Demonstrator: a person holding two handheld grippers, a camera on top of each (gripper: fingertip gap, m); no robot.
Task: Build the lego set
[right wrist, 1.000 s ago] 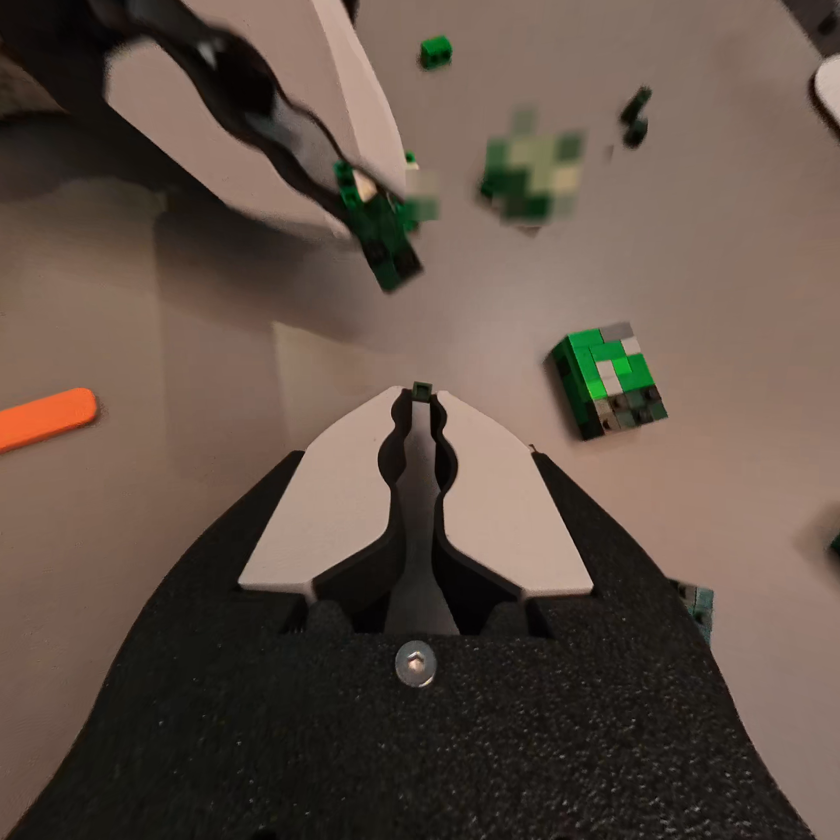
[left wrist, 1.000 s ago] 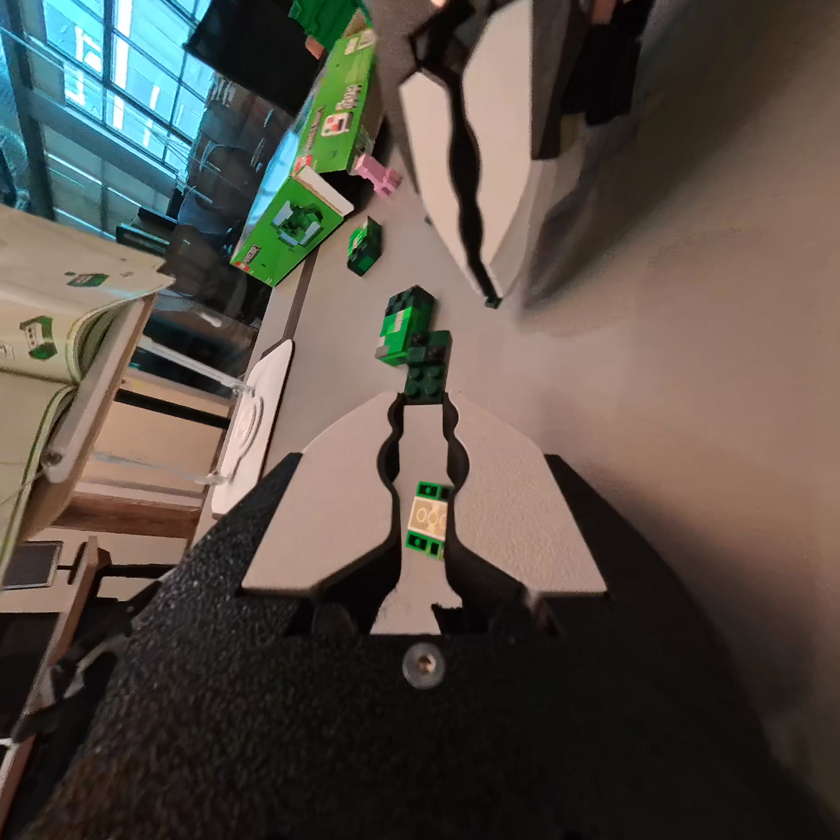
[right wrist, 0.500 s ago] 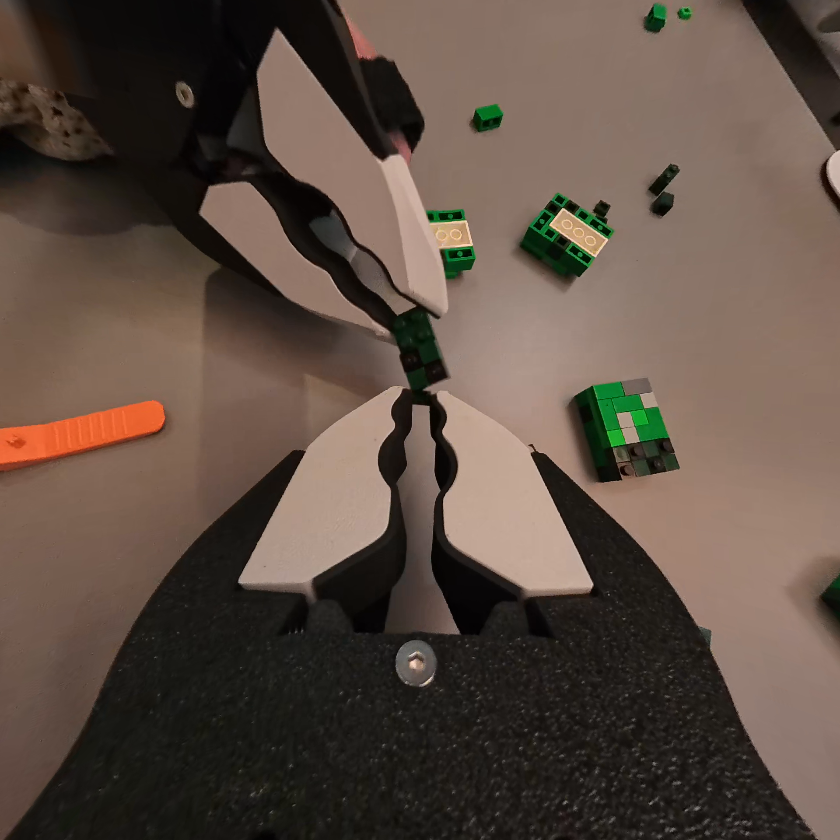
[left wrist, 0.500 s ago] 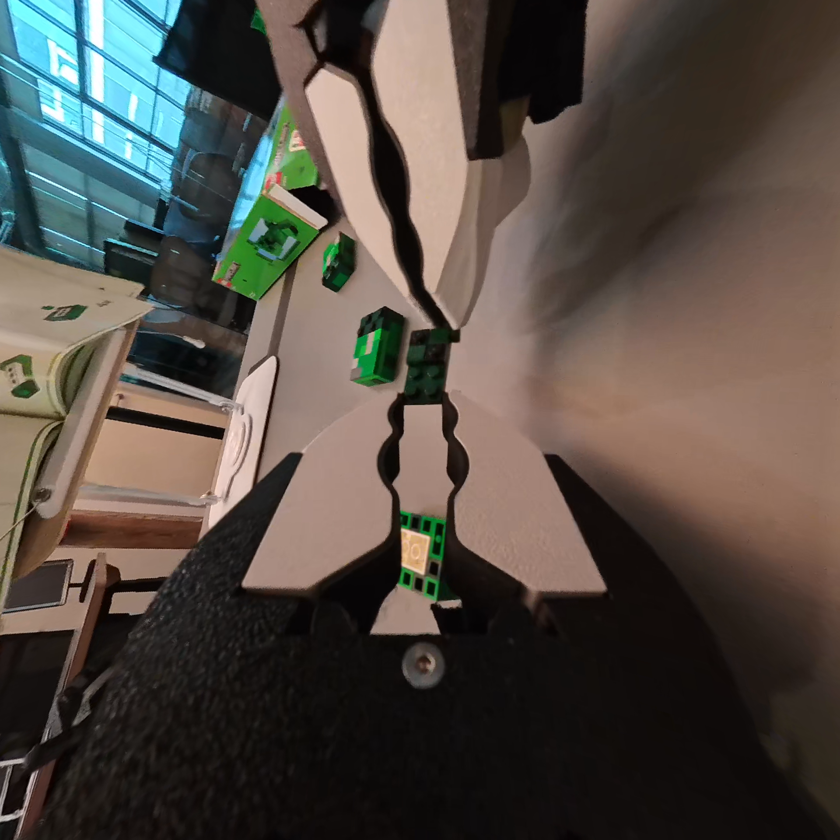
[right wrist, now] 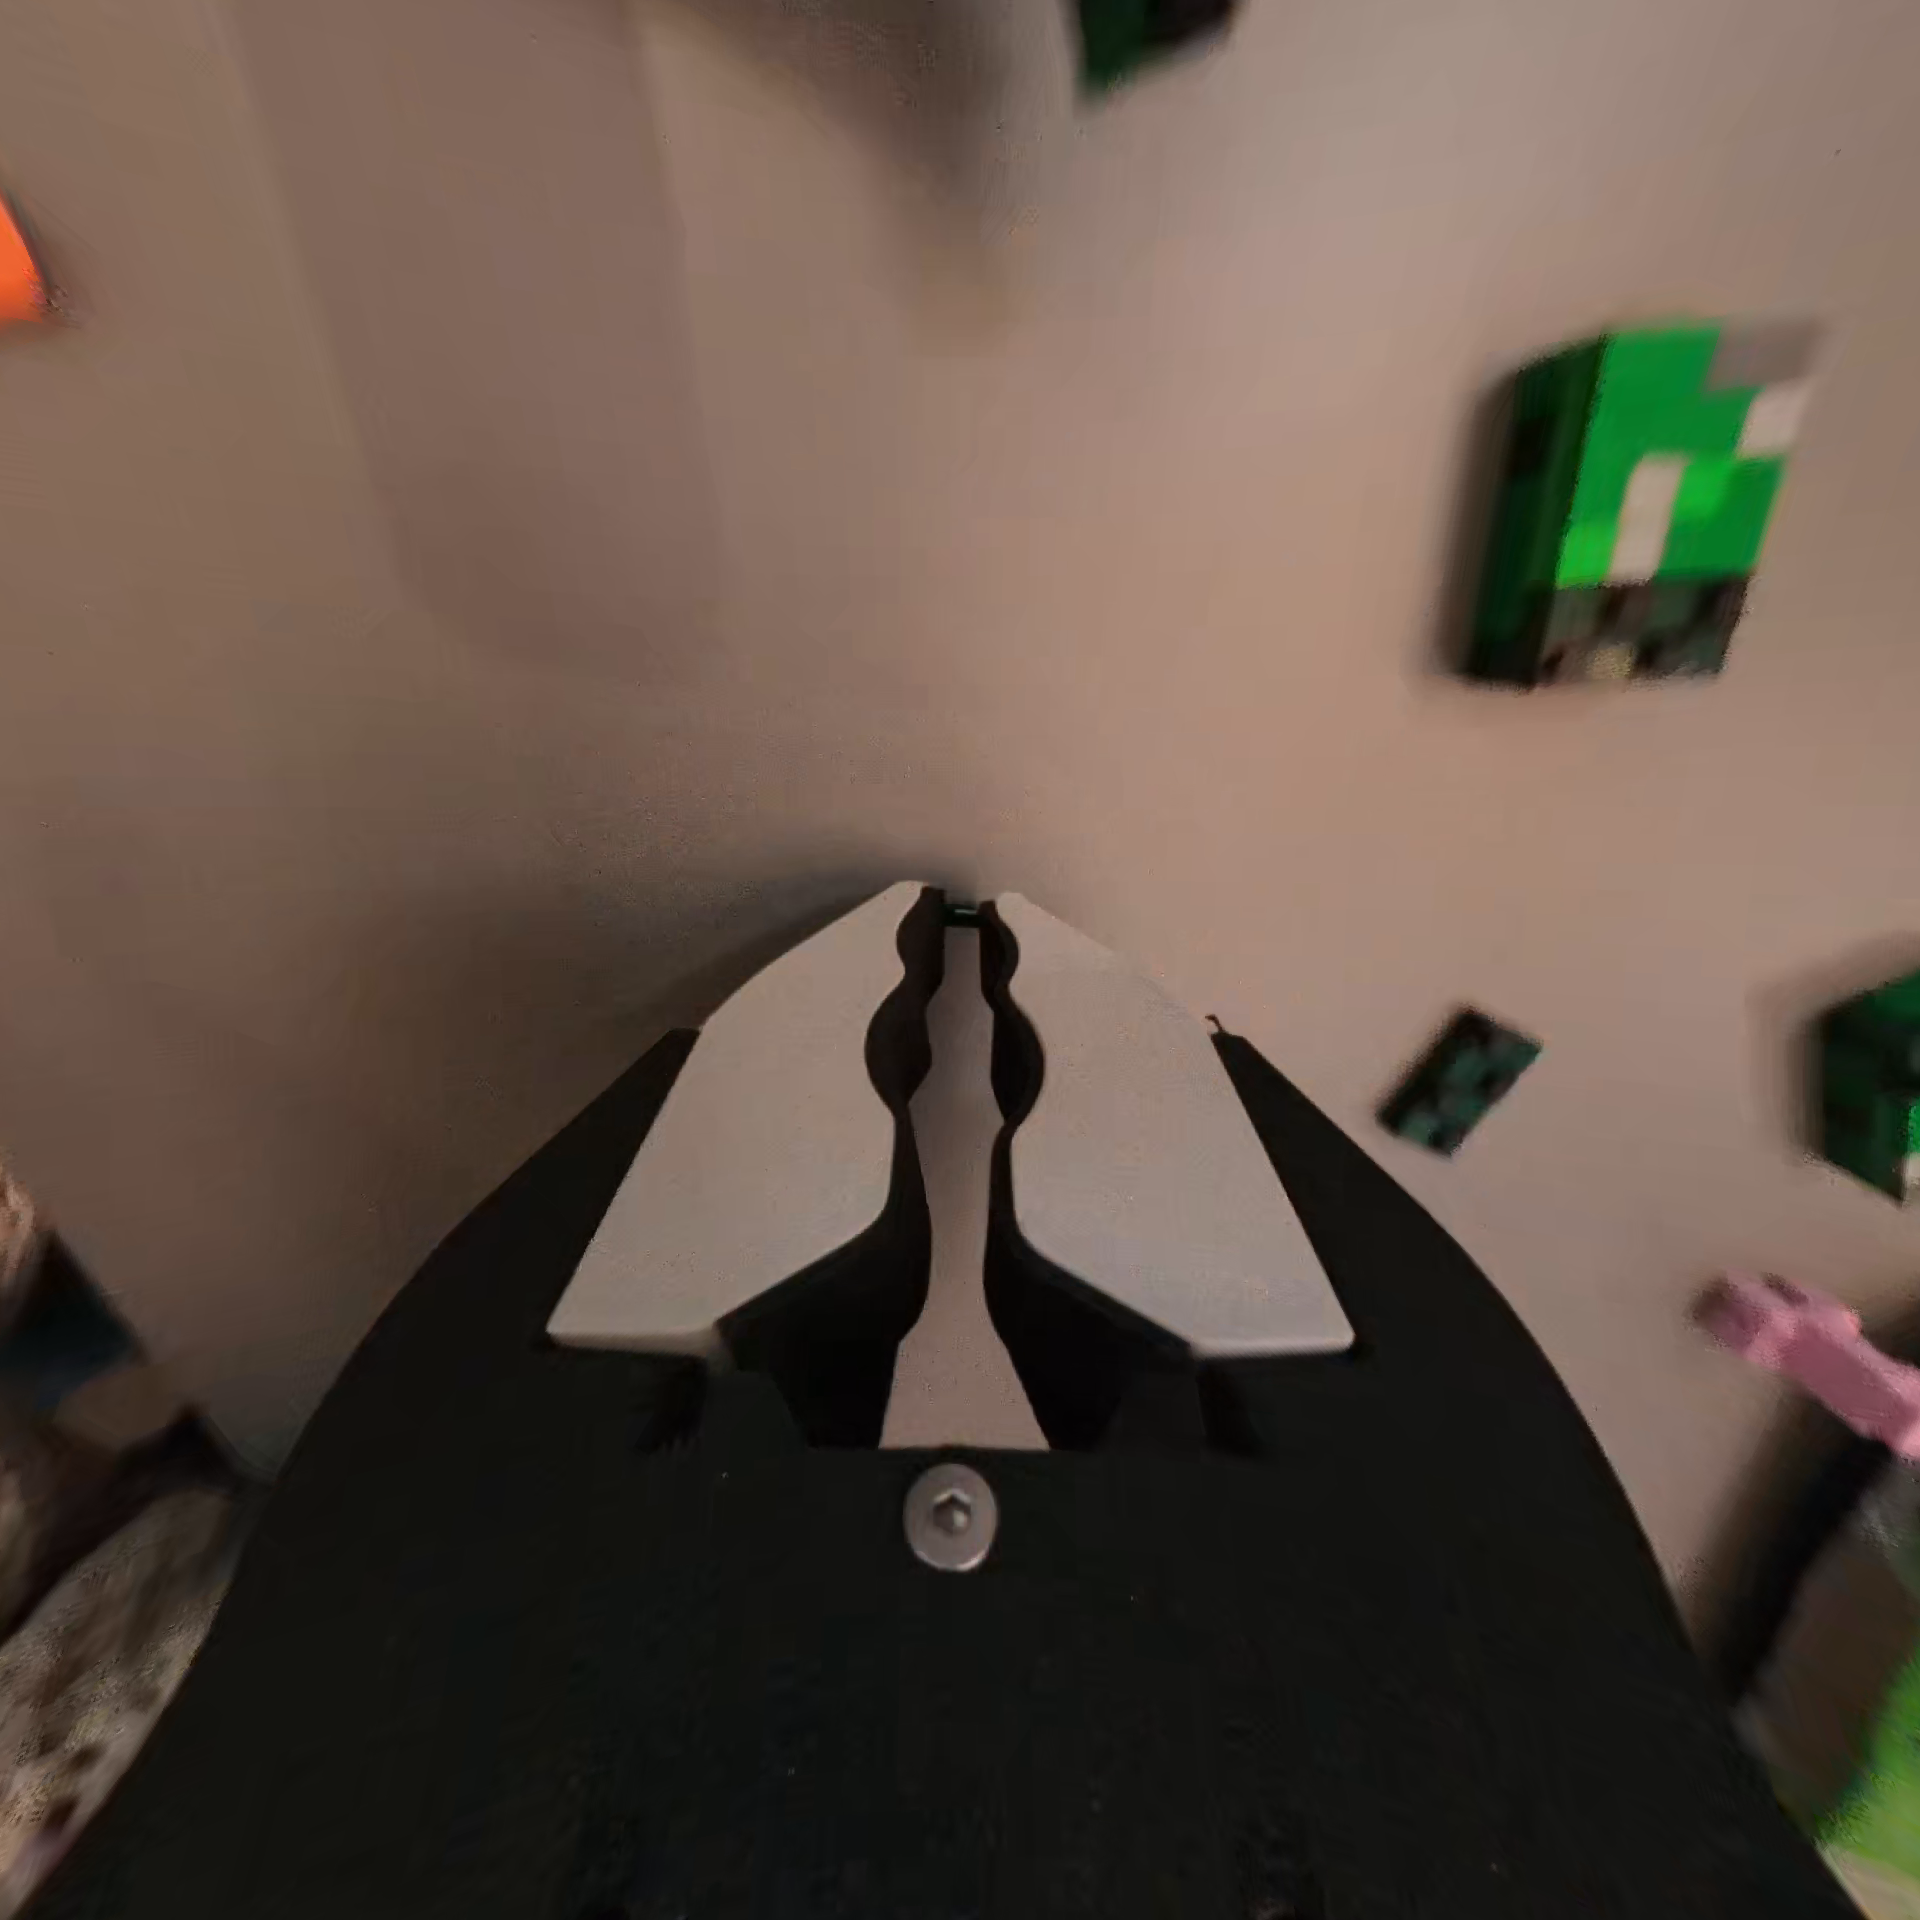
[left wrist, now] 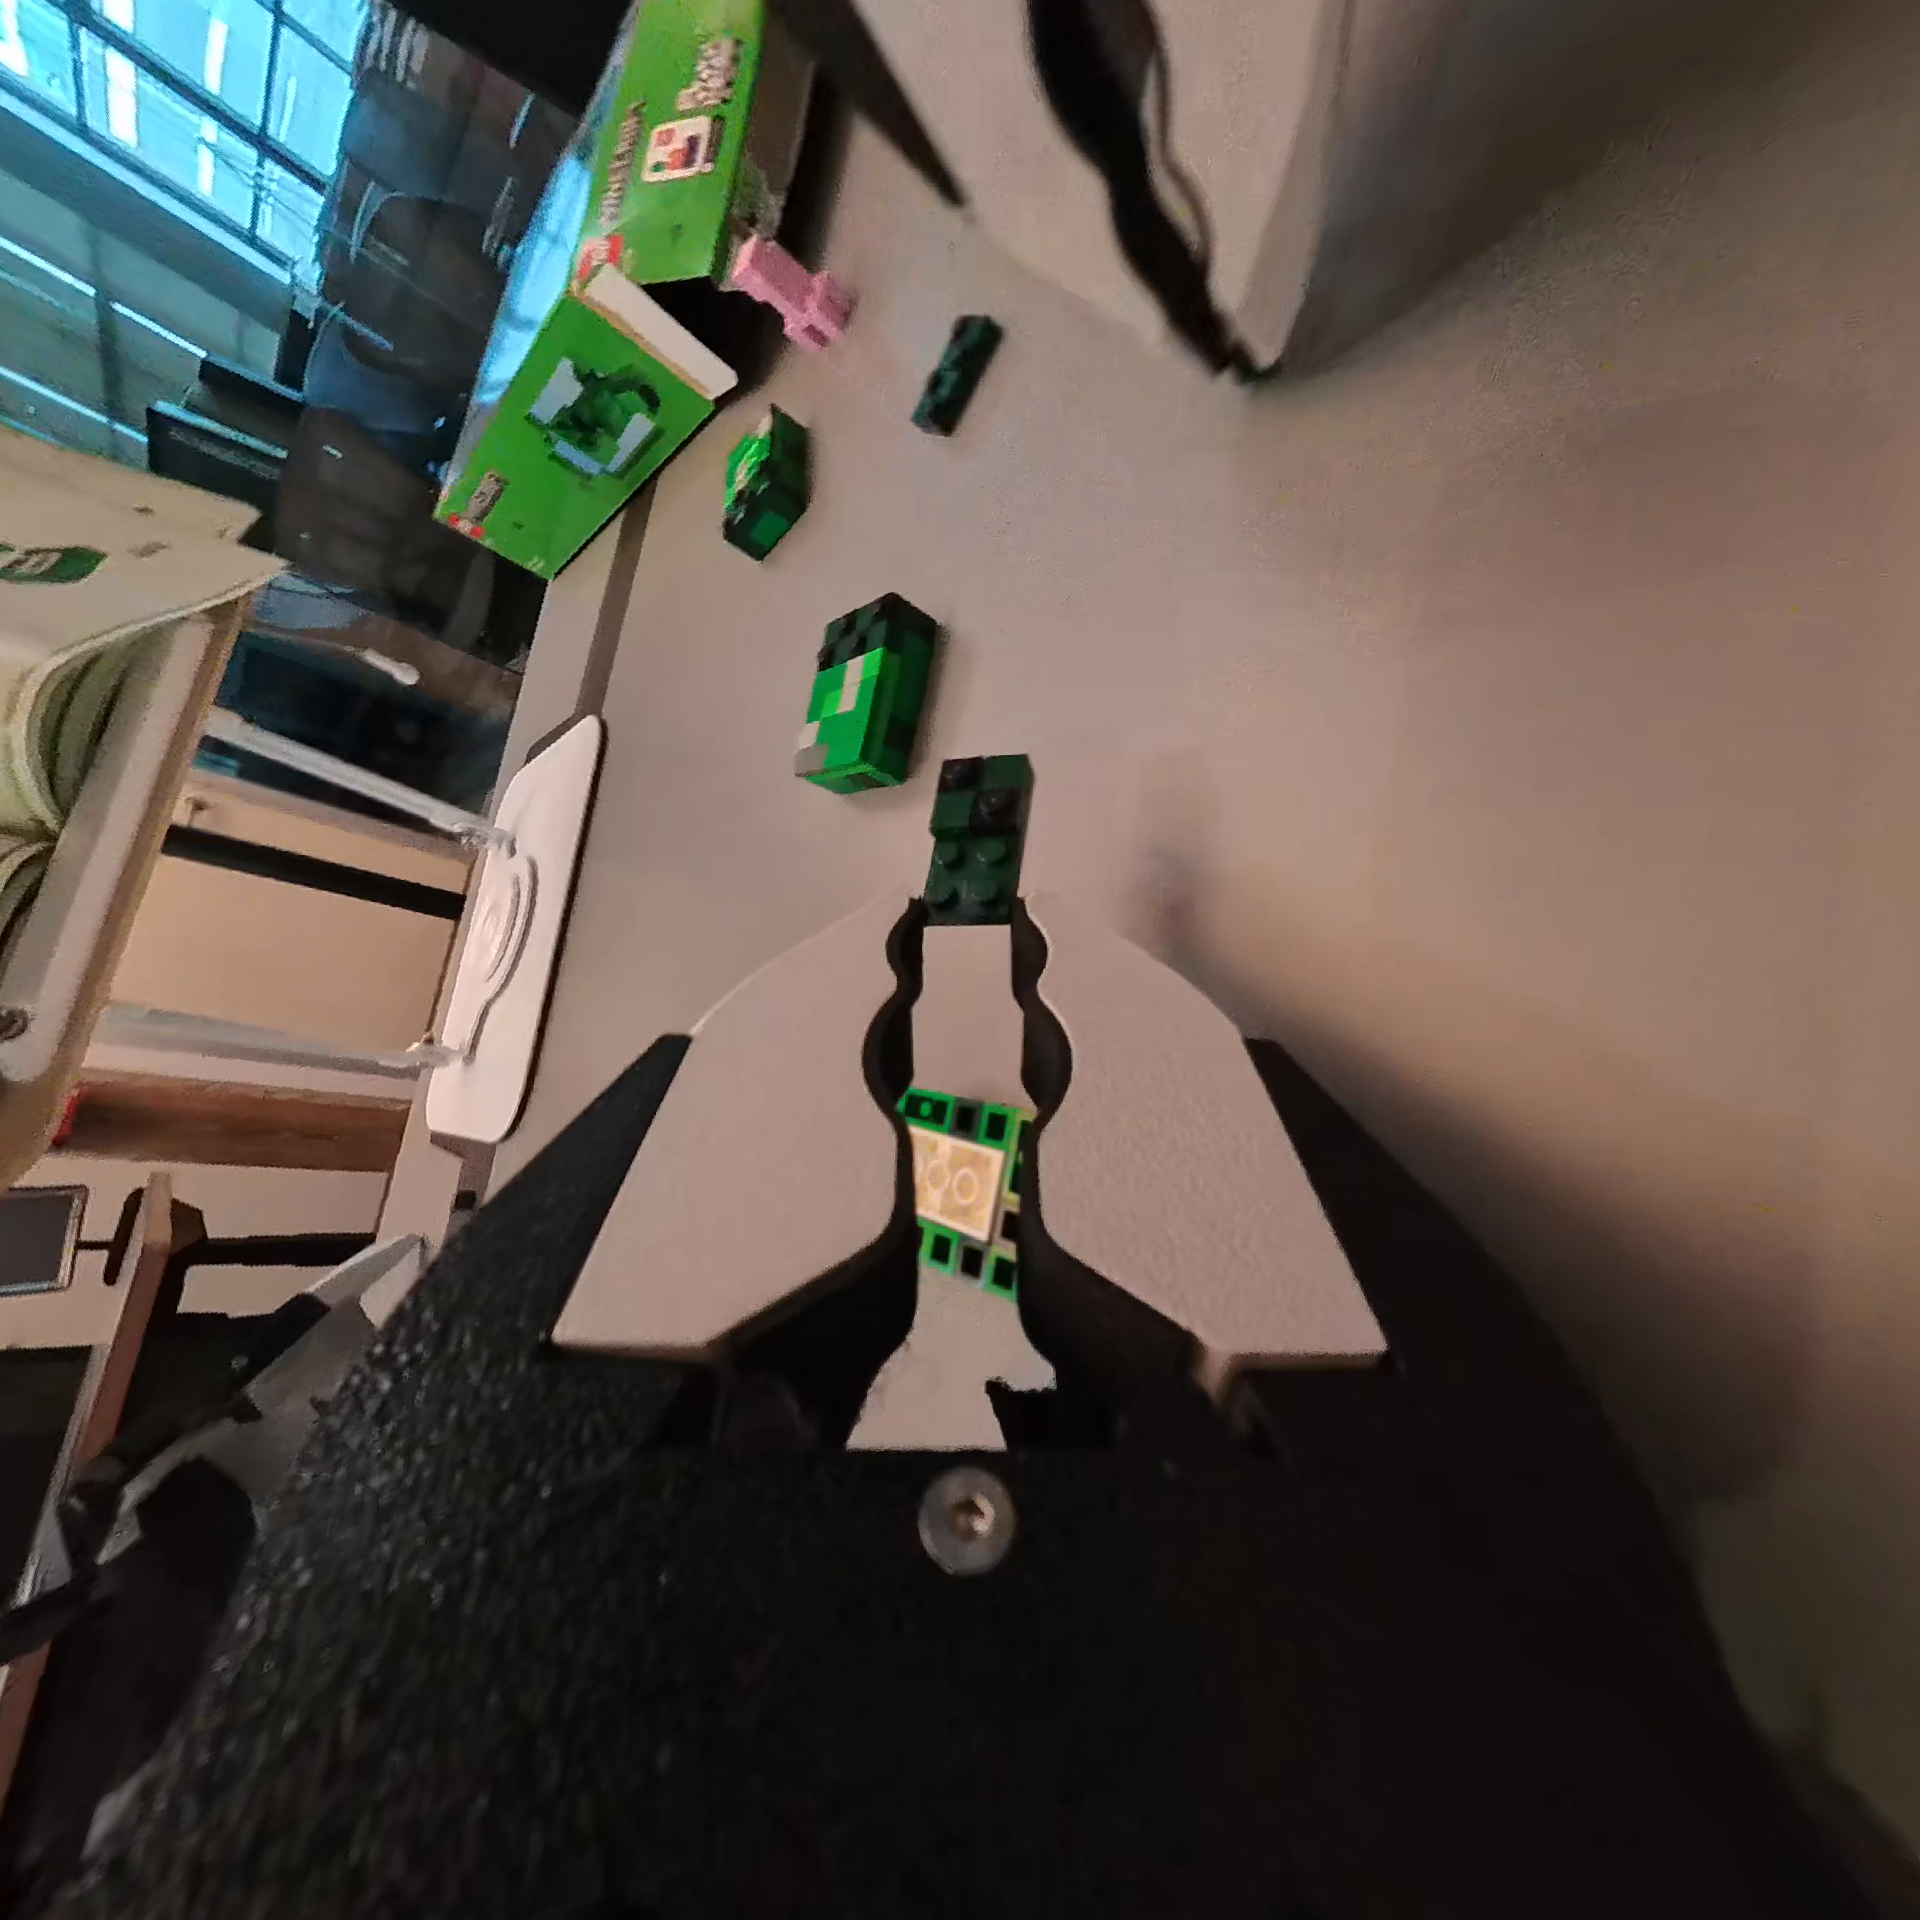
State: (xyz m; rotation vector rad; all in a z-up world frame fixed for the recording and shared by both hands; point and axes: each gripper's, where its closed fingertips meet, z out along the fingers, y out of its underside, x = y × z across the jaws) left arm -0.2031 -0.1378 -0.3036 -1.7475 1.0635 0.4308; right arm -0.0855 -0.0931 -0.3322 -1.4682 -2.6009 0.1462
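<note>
this looks like an office or a lab workroom rather than a home. the left wrist view shows a wide grey table (left wrist: 1351, 727) with a plain matte top, and past its far edge a tall run of gridded windows (left wrist: 125, 135) with daylight and another building behind the glass. dark chairs (left wrist: 353, 343) and what seem to be dark desks stand between the table and the windows. at the left edge an open booklet (left wrist: 62, 644) rests on a clear stand with a white base (left wrist: 520, 914). a green lego box (left wrist: 613, 312) lies near the table's far edge, with loose green builds spread across the top.
</note>
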